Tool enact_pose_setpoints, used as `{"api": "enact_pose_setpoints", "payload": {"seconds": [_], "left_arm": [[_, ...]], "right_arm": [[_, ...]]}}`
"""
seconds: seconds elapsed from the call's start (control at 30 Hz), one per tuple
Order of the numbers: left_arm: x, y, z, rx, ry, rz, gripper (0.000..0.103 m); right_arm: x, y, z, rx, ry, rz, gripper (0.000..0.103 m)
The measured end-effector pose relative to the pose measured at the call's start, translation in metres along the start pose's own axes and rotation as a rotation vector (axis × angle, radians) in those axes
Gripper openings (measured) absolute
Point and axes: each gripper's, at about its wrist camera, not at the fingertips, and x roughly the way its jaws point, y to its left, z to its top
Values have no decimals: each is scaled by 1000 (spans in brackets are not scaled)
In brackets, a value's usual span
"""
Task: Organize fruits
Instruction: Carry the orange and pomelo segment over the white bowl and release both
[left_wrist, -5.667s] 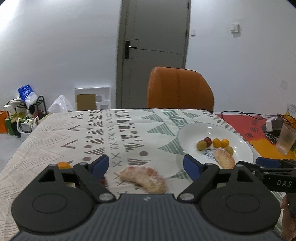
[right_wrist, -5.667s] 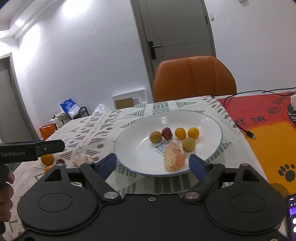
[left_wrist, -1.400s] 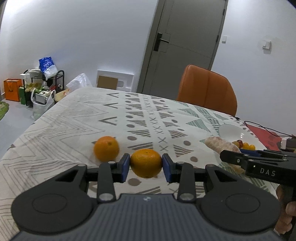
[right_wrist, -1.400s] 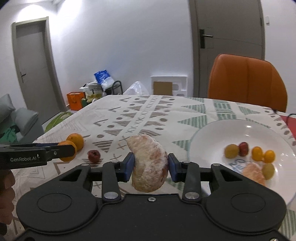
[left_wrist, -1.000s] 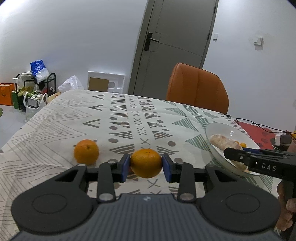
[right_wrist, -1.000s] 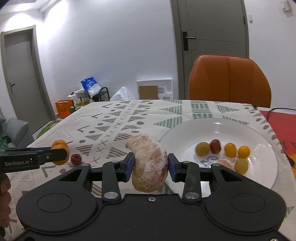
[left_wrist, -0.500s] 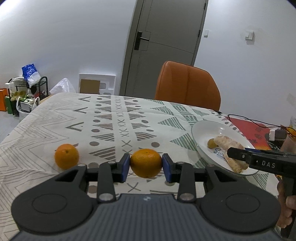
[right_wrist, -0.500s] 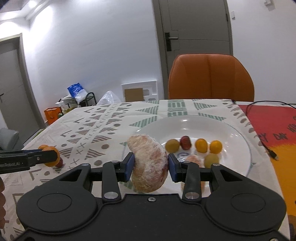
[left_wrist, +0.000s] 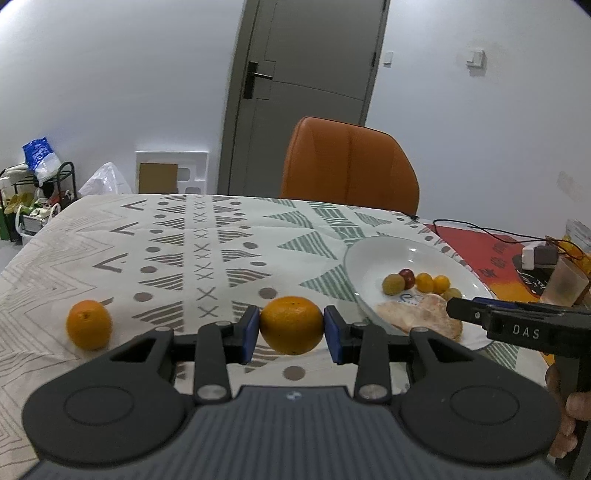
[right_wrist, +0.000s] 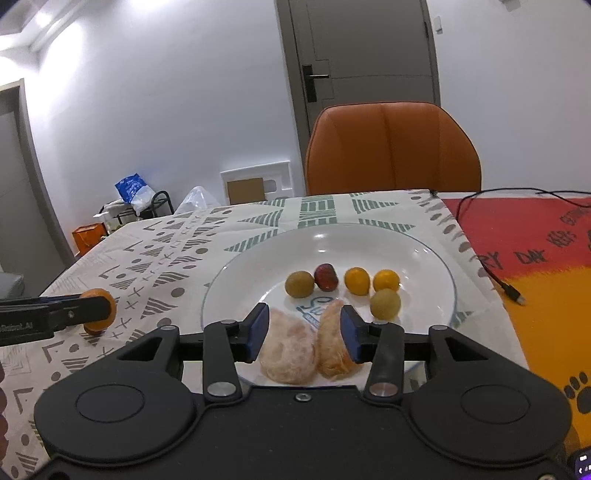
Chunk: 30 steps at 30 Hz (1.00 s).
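My left gripper (left_wrist: 291, 329) is shut on an orange (left_wrist: 291, 325) and holds it above the patterned tablecloth, left of the white plate (left_wrist: 365, 254). A second orange (left_wrist: 88, 324) lies on the cloth at the left. My right gripper (right_wrist: 303, 332) is over the near part of the plate (right_wrist: 436, 266), its jaws parted around two peeled pomelo segments: one (right_wrist: 288, 347) lies loose by the left pad, the other (right_wrist: 332, 343) beside the right pad. Several small round fruits (right_wrist: 356, 280) lie in a row on the plate.
An orange chair (right_wrist: 391, 147) stands behind the table. A red and orange mat (right_wrist: 535, 258) with a black cable (right_wrist: 495, 277) lies right of the plate. A plastic cup (left_wrist: 565, 280) stands at the far right. A small red fruit (right_wrist: 2, 373) shows at the left edge.
My right gripper moved over the plate, lowered and opened, letting the pomelo segment down beside the other one. My left gripper carried the orange rightward toward the plate.
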Motion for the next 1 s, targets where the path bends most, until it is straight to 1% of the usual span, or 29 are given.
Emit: {"api": "enact_pose_setpoints", "payload": {"seconds": [0.6, 1.0], "left_arm": [[23, -48, 8, 91, 12, -64, 36], [46, -64, 17, 126, 24, -73, 36]], "right_arm": [[-23, -25, -12, 65, -21, 10, 44], [-23, -36, -15, 100, -30, 10, 45]]}}
